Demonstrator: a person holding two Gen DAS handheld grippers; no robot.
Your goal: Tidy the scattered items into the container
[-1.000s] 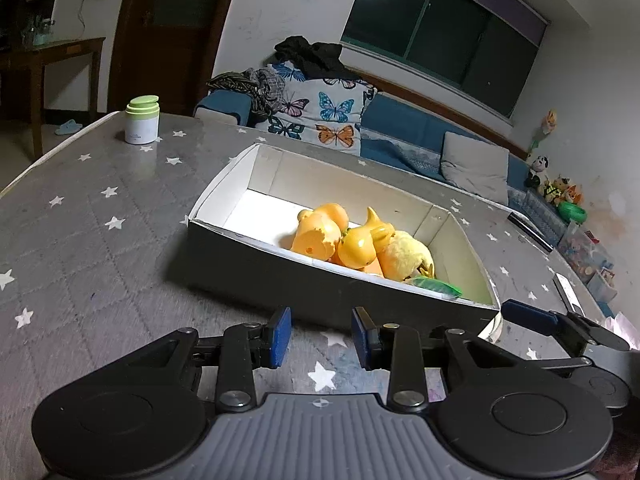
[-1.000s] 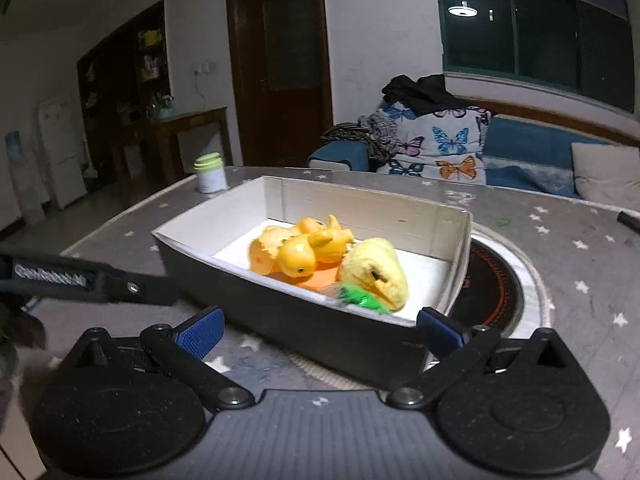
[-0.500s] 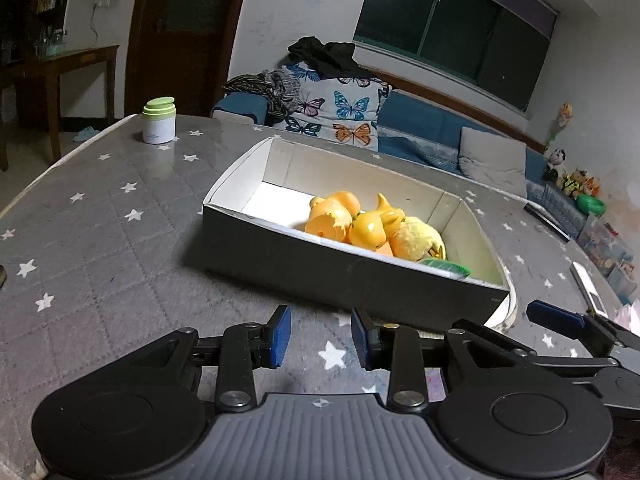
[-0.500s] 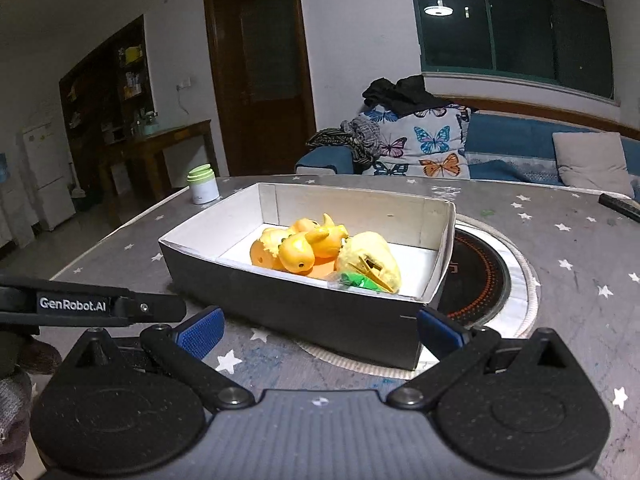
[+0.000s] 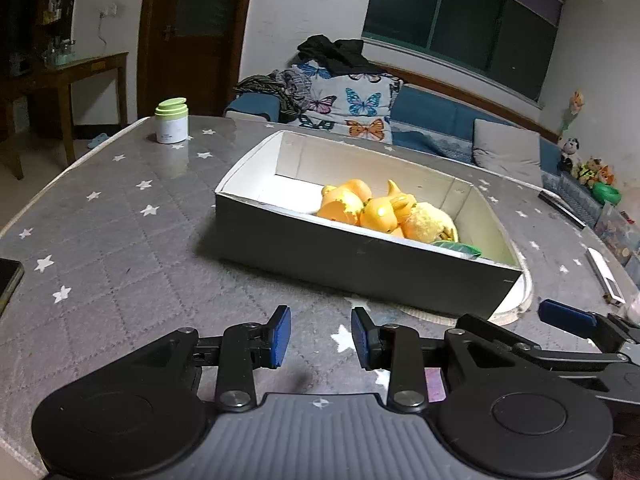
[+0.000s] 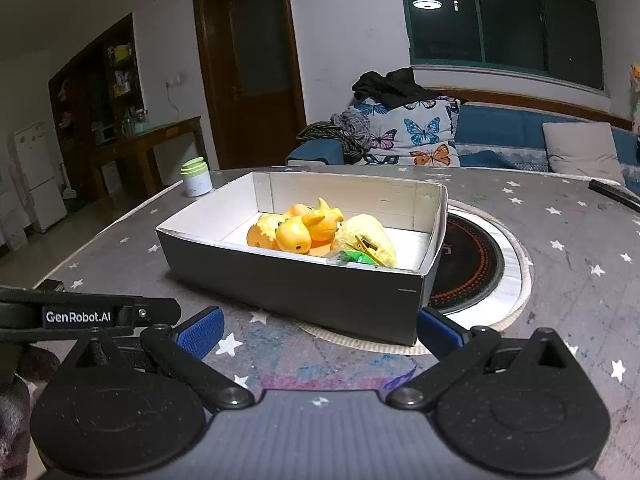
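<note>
A black cardboard box (image 5: 360, 256) with a white inside stands on the grey star-patterned table (image 5: 112, 248); it also shows in the right wrist view (image 6: 304, 288). In it lie orange toy ducks (image 5: 360, 208) (image 6: 300, 232), a yellow plush toy (image 5: 430, 222) (image 6: 366, 234) and a green item (image 5: 460, 249) (image 6: 354, 257). My left gripper (image 5: 320, 338) is empty, its jaws a narrow gap apart, in front of the box. My right gripper (image 6: 318, 330) is wide open and empty in front of the box; one of its fingers (image 5: 568, 315) shows in the left wrist view.
A white jar with a green lid (image 5: 173, 121) (image 6: 196, 178) stands at the table's far left. An induction hob (image 6: 472, 264) lies under and right of the box. A dark remote (image 6: 614, 194), a white remote (image 5: 606, 276) and a dark flat object (image 5: 8, 280) lie near table edges.
Both grippers have drawn back from the box, which now looks smaller and farther. Neither gripper's opening has changed.
</note>
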